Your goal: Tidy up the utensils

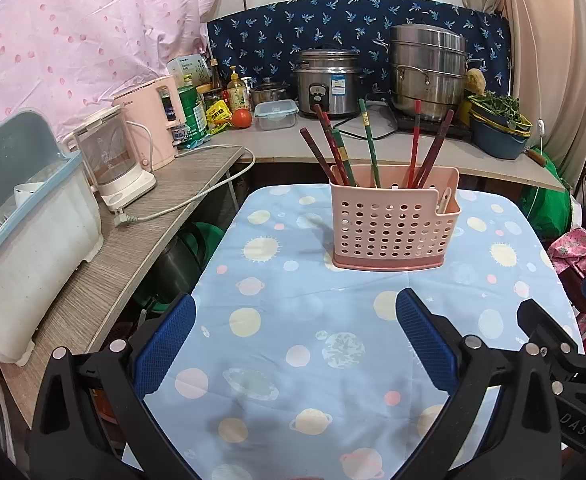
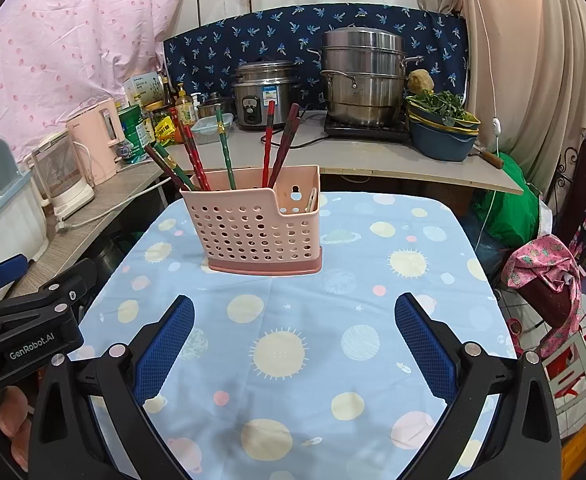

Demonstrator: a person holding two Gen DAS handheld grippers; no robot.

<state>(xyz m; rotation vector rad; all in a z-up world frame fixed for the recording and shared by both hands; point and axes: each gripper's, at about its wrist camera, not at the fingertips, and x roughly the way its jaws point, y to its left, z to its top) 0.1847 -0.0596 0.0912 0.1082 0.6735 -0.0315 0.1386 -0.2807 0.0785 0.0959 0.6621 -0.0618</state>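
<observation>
A pink perforated utensil holder (image 1: pixel 393 224) stands on the blue planet-print tablecloth (image 1: pixel 313 340). Several red and green chopsticks (image 1: pixel 373 144) lean in its large compartment. A pale utensil handle (image 1: pixel 445 200) sits in the small side compartment. The holder (image 2: pixel 257 228), the chopsticks (image 2: pixel 229 152) and the pale handle (image 2: pixel 312 200) also show in the right wrist view. My left gripper (image 1: pixel 295 320) is open and empty, short of the holder. My right gripper (image 2: pixel 293 322) is open and empty, also short of it. The right gripper (image 1: pixel 553 328) shows at the left view's right edge, the left gripper (image 2: pixel 37 300) at the right view's left edge.
A side counter on the left holds a dish box (image 1: pixel 25 240), a glass kettle (image 1: pixel 109 160) and a pink appliance (image 1: pixel 153 120) with a loose cord (image 1: pixel 189 200). The back counter carries a rice cooker (image 1: pixel 327 80), a steel steamer (image 1: pixel 429 72) and a basin of greens (image 1: pixel 497 128).
</observation>
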